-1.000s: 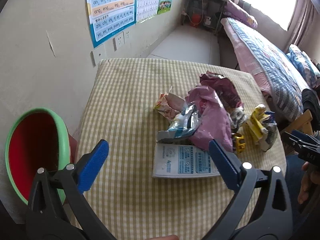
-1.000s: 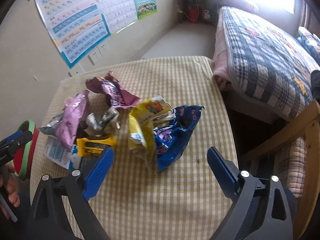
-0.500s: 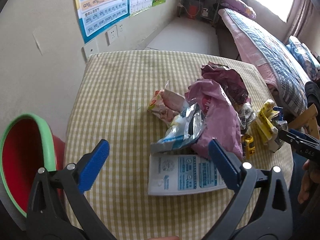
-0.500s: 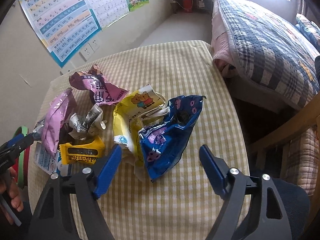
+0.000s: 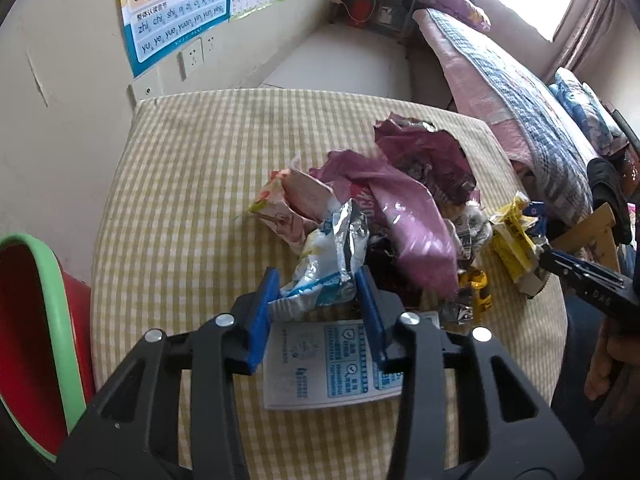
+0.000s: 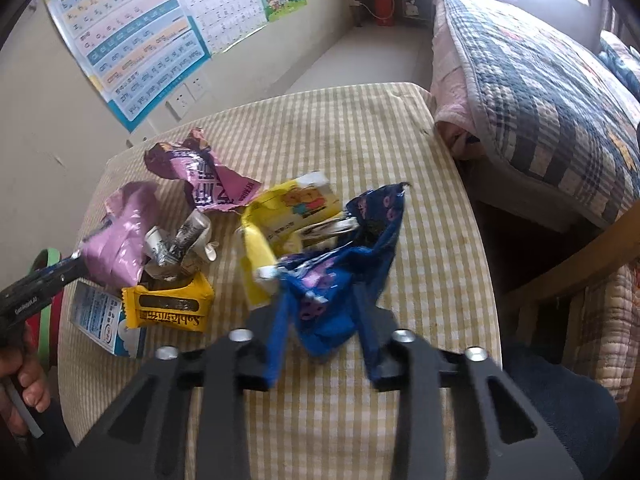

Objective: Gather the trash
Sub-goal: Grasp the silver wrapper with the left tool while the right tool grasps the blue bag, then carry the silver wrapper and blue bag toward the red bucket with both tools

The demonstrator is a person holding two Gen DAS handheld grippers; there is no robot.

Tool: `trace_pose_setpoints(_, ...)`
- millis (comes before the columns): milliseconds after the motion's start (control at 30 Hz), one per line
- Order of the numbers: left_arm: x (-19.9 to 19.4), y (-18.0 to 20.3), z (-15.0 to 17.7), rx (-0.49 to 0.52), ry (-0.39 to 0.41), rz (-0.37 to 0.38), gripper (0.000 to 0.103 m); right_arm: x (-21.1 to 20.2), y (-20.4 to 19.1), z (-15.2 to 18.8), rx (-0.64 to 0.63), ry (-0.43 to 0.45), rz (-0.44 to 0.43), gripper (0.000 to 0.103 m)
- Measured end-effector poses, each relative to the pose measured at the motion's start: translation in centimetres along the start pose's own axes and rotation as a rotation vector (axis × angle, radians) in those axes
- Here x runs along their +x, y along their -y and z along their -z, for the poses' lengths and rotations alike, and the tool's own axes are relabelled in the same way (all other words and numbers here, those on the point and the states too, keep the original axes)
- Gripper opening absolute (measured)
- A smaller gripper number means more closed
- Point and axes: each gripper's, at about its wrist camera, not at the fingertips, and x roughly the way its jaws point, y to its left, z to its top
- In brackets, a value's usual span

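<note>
Several crumpled wrappers lie in a pile on a checked table (image 5: 180,184). My left gripper (image 5: 318,282) has its jaws narrowed around a silver and blue foil wrapper (image 5: 332,256), above a flat white and blue packet (image 5: 332,364). My right gripper (image 6: 322,312) has its jaws narrowed around a blue snack bag (image 6: 344,276). Beside the bag lie a yellow bag (image 6: 292,212), a yellow packet (image 6: 168,308) and pink and purple bags (image 6: 124,236). A pink bag (image 5: 404,220) lies right of the foil wrapper.
A red bin with a green rim (image 5: 36,340) stands at the table's left edge. A bed (image 6: 540,92) lies to the right, with a wooden chair (image 6: 568,280) beside the table. A wall with posters (image 5: 176,12) runs behind.
Both grippers have moved forward into the pile and their jaws have closed in, the left around the foil wrapper, the right around the blue bag.
</note>
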Motion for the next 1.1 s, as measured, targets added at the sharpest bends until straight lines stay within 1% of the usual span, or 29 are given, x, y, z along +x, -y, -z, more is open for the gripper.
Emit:
trace_pose_setpoints(167, -1.3, -0.3, -0.3, -0.013, 0.041, -0.011, 0.034, -0.3, 0.0, 0.1, -0.006, 0.004, -0.005, 0.013)
trace_pose_setpoints(400, -3.4, -0.1, -0.6, -0.02, 0.077, 0.005, 0.03, -2.0, 0.2, 0.0, 0.002, 0.033, -0.011, 0.012)
trace_pose_setpoints(567, -4.8, 0.3, -0.4, -0.015, 0.105, 0.005, 0.03, -3.6, 0.1, 0.1, 0.0, 0.059, -0.028, 0.012)
trace_pose_setpoints(700, -5.9, 0.2, 0.1, -0.03, 0.124, 0.006, 0.03, -4.8, -0.1, 0.2, -0.009, 0.077, -0.033, 0.012)
trace_pose_setpoints(900, -7.5, 0.1, 1.1, -0.044, 0.143, 0.005, 0.03, -6.5, -1.0, 0.4, -0.042, 0.109, -0.034, 0.012)
trace_pose_setpoints(1100, -9.3, -0.3, 2.1, -0.069, 0.169, -0.013, 0.03, -8.1, -3.3, 0.3, -0.089, 0.143, -0.062, 0.012)
